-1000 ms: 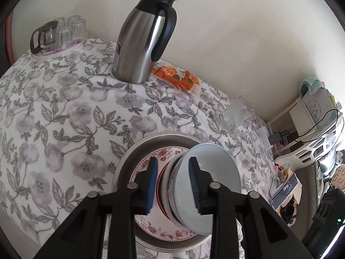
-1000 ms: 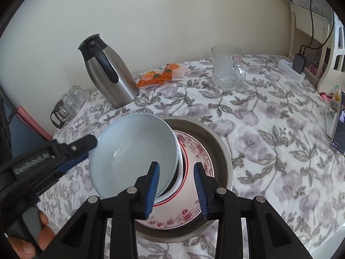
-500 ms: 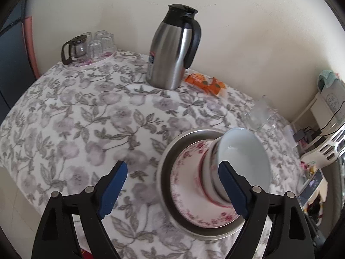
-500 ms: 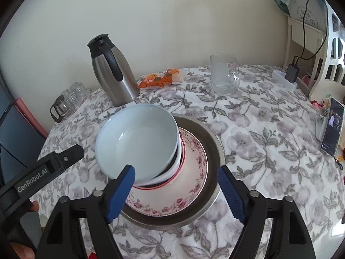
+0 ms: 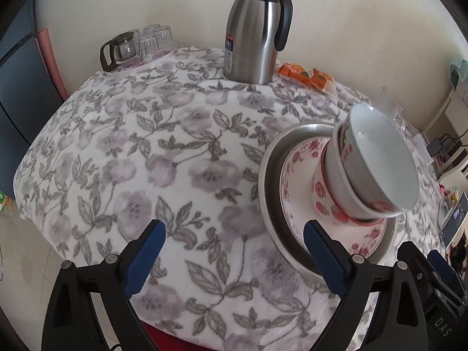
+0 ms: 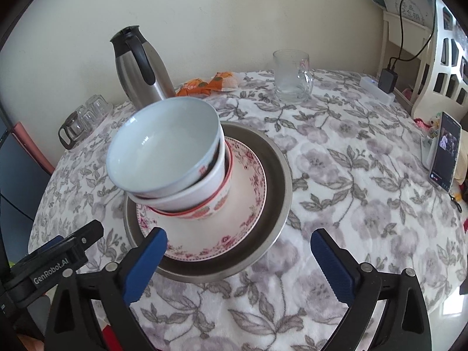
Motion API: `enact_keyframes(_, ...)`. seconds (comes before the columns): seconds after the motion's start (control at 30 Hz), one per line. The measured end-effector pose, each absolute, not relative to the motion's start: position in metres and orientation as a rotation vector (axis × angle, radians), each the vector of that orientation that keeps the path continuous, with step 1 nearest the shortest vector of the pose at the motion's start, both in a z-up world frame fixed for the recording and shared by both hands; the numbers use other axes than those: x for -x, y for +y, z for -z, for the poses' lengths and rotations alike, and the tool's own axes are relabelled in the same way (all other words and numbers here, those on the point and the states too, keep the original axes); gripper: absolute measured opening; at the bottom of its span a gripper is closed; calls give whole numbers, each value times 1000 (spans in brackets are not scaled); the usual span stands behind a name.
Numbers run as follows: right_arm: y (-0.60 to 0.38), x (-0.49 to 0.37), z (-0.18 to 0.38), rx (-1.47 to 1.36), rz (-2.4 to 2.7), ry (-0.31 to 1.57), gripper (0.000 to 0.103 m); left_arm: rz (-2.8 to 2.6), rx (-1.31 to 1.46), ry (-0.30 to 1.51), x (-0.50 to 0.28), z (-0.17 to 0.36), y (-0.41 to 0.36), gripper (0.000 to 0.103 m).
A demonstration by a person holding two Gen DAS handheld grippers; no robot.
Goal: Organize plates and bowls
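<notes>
Your left gripper [image 5: 234, 259] and right gripper [image 6: 238, 266] are both spreading wide, nothing between either pair of jaws. The stacked bowls [image 6: 169, 163] sit tilted on the floral plate [image 6: 242, 228] inside the metal basin [image 6: 280, 175], at your right gripper's 11 o'clock. Bare tablecloth [image 5: 146, 152] runs toward the table's edge at 9 o'clock; the thermos [image 5: 254, 29] and what looks like a glass mug [image 6: 291, 77] stand by the wall.

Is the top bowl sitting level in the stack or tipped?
Tipped. The top bowl leans, its rim lower on one side, nested crookedly in the bowls beneath on the floral plate. Nothing grips it.
</notes>
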State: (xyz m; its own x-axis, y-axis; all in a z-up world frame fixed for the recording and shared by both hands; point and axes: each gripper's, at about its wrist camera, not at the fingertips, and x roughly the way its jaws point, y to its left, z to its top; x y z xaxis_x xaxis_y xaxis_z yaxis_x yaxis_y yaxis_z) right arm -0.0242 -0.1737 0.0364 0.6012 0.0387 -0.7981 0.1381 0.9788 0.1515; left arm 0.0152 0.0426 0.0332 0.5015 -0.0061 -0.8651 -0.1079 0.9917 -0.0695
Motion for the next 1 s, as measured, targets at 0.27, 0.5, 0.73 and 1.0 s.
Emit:
enact_keyframes(0.27,-172,31,-21,-177,61,960,103,-70,64,1060,-2,-23,35,96)
enact_keyframes(0.5,-174,37,-16,-166,71,973,103,-96,19,1089,2,-17,32,96)
enact_keyframes(0.73,-176,45,-14,-164,80,978,103,-83,-2,1116,6,-13,28,96)
enact_keyframes(1.0,-178,52,-12,-163,86,980,103,-108,-30,1115,11,-15,26,96)
